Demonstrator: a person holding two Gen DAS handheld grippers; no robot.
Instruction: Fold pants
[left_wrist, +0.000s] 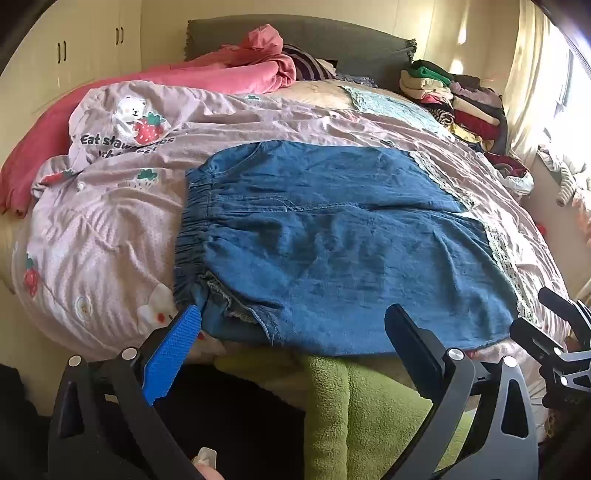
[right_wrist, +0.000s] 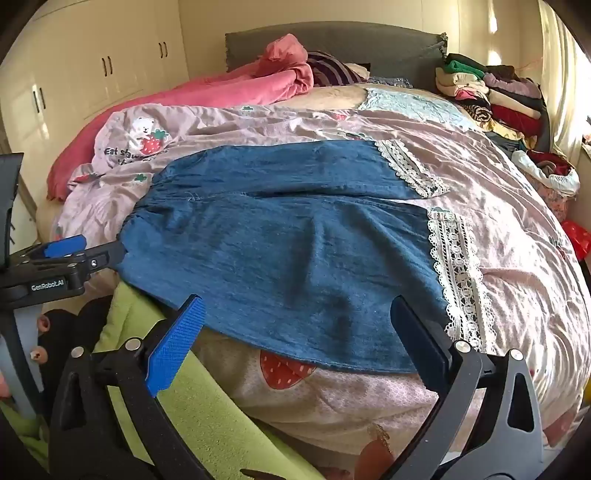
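Left wrist view: pants (left_wrist: 332, 236) lie flat on bedspread (left_wrist: 110, 229); left gripper (left_wrist: 291, 328) and right gripper (right_wrist: 295, 325) gape wide, empty — bedspread could be pinched with the hem.

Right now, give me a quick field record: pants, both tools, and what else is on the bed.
pants: blue denim pants spread flat on the quilt, unfolded, legs side by side
waistband: elastic waistband toward the left
hems: lace hems toward the right
left tool: open, at the near waistband corner, gripping nothing
right tool: open, over the near leg edge
background: stack of folded clothes at the far right
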